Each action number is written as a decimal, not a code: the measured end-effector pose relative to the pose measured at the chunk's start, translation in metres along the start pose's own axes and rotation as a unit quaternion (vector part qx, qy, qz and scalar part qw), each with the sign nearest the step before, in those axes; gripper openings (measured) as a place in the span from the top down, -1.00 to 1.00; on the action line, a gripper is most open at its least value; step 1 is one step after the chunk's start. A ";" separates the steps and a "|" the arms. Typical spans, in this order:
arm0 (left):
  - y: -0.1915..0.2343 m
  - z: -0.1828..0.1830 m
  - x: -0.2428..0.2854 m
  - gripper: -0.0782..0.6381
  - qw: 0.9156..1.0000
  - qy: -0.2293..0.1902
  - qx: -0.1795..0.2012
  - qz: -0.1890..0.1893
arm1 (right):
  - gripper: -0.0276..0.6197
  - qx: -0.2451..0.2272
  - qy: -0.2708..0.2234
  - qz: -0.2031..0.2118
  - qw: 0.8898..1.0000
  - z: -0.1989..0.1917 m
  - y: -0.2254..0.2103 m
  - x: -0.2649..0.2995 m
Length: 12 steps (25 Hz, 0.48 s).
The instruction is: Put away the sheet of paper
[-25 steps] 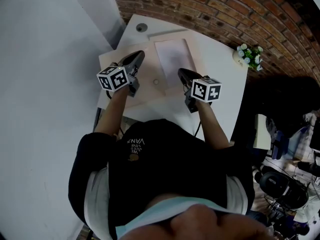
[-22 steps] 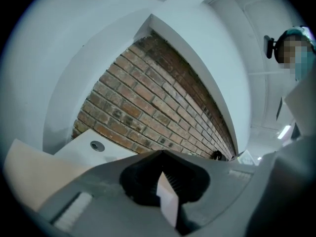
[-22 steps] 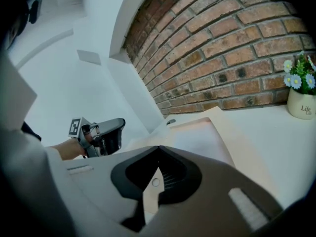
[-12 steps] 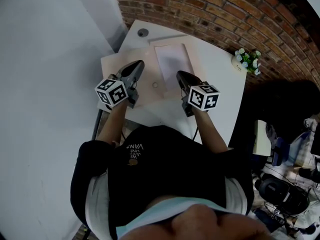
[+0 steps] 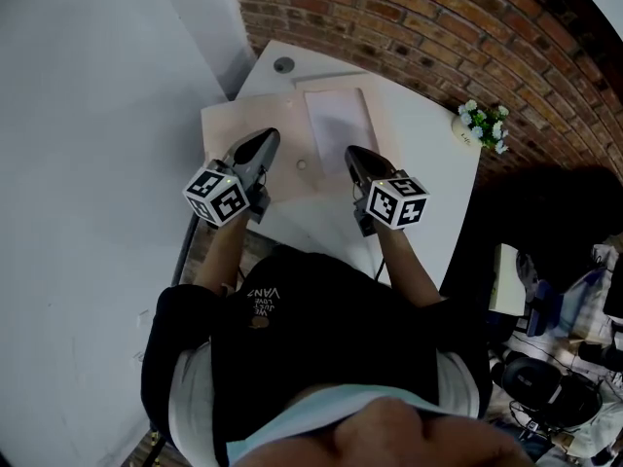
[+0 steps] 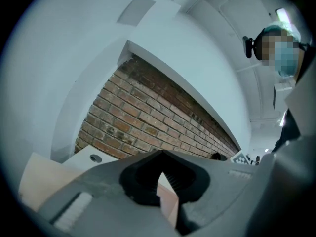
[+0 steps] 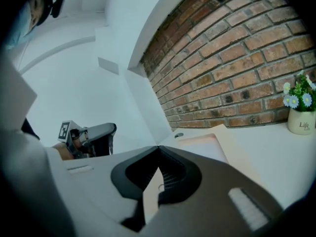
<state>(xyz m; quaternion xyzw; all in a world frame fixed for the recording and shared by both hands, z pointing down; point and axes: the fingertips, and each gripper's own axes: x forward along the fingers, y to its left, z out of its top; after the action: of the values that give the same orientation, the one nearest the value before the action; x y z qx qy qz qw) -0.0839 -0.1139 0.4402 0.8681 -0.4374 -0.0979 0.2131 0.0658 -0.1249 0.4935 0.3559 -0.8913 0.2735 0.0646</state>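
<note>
Head view shows the sheet of paper (image 5: 341, 117) whole on the bench (image 5: 428, 139); gripper views show left gripper (image 6: 161, 153) and right gripper (image 7: 158, 146) jaws pressed together

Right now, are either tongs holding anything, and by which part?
Nothing held: left tongs and right tongs are both shut and empty; the sheet of paper lies ahead of them.

rough red brick wall (image 5: 438, 27) way past the jaws, smooth matt white table (image 5: 428, 163), matt sheet of paper (image 5: 339, 115) just ahead, left gripper (image 5: 265, 136) and right gripper (image 5: 352, 152) look like matt grey plastic, ribbed black pads (image 7: 170, 174)
</note>
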 end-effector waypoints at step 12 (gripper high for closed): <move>-0.022 -0.019 -0.036 0.78 0.999 -0.008 0.033 0.040 | 0.92 -0.028 -0.016 0.011 0.999 -0.007 0.012 -0.021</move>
<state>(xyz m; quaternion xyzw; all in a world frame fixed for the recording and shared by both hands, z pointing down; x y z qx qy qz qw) -0.0827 -0.0678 0.4466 0.8557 -0.4763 -0.0815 0.1850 0.0724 -0.1015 0.4873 0.3488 -0.9032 0.2432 0.0575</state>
